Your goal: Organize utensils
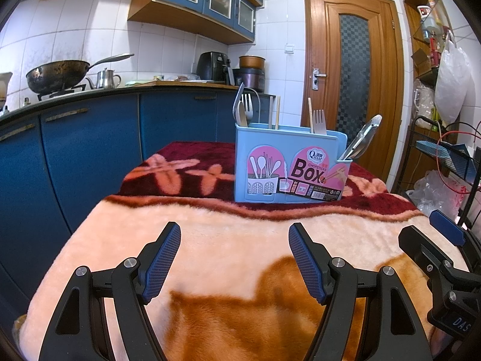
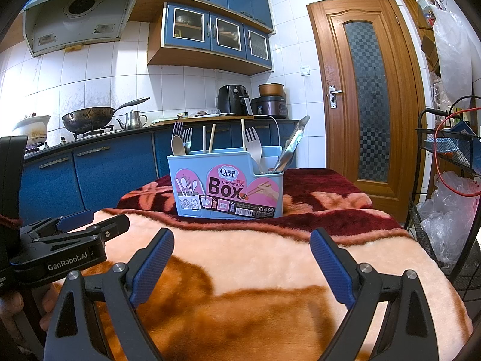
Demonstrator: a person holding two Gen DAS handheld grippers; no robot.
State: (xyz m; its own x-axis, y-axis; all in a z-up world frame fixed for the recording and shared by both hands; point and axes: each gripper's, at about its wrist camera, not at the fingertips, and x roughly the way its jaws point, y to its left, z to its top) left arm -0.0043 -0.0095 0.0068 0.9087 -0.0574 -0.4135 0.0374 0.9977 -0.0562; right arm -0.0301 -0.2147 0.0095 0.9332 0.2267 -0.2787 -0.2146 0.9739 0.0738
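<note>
Both tools, left tool [image 1: 234, 258] and right tool [image 2: 242, 266], hang released and empty above the blanket-covered bench [image 1: 210, 240]. Utensil box [image 1: 288, 165] stands ahead, well apart, loaded. Advise approaching upright handles squarely, gripping one piece singly.

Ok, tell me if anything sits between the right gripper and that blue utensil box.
Nothing visible does. The right gripper is open and empty, and only bare blanket lies between it and the blue utensil box. The left gripper is off to the side, out of that path.
</note>
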